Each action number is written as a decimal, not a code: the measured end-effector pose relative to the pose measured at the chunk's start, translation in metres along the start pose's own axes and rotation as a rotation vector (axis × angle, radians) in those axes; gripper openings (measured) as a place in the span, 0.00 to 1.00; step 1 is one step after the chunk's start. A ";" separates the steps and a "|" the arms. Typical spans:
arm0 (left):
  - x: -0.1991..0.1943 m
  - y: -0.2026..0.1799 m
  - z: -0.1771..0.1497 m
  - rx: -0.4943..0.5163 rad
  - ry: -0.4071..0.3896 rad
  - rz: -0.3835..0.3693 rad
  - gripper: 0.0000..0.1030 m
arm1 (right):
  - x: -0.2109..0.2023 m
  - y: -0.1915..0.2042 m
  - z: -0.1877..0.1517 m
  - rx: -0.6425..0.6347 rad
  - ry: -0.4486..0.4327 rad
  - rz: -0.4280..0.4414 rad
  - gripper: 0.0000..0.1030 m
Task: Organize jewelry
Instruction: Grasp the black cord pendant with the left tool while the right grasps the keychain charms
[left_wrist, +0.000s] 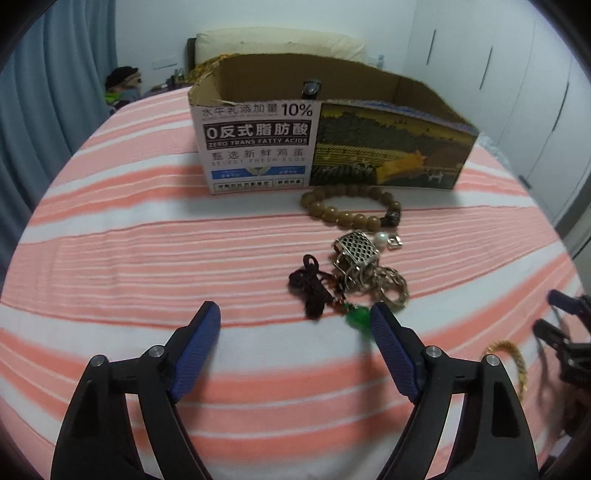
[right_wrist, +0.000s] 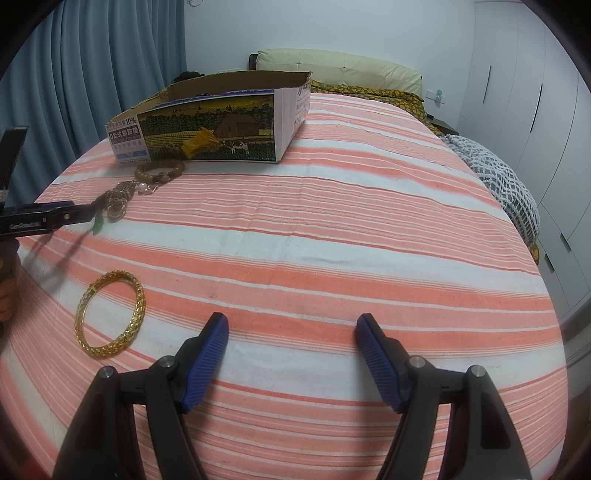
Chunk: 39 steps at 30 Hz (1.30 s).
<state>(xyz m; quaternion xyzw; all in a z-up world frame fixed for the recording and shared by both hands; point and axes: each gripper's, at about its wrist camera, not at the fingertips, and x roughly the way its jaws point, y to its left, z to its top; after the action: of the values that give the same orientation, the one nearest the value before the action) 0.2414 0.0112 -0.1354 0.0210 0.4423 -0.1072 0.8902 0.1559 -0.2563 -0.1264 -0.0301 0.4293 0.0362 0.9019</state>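
The left gripper (left_wrist: 295, 317) is held spread beside a green pendant on dark cord (left_wrist: 356, 317), seemingly to pinch it for the open printed cardboard box (left_wrist: 388, 147). The right gripper (right_wrist: 291, 328) is kept spread, nothing between its pads, near a gold filigree bangle (right_wrist: 110, 314).

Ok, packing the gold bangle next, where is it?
Right wrist view, lower left: gold bangle lies flat on the striped bedspread, left of the right gripper.

"10%", "0反式脂肪酸", "ZERO TRANS FATTY ACIDS", "SELECT FRESH EGGS" on cardboard box (left_wrist: 255, 144)
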 end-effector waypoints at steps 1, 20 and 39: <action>0.002 0.000 0.000 -0.009 -0.010 -0.002 0.85 | 0.000 0.000 0.000 0.000 0.000 0.000 0.71; 0.013 -0.013 0.008 0.053 -0.017 0.009 0.60 | -0.003 0.028 0.031 -0.078 0.028 0.159 0.72; -0.024 0.029 -0.021 -0.091 -0.039 -0.073 0.07 | 0.064 0.155 0.103 -0.292 0.083 0.376 0.20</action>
<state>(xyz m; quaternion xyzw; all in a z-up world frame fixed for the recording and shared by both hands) 0.2170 0.0468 -0.1312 -0.0378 0.4298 -0.1199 0.8941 0.2613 -0.0904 -0.1149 -0.0814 0.4541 0.2638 0.8471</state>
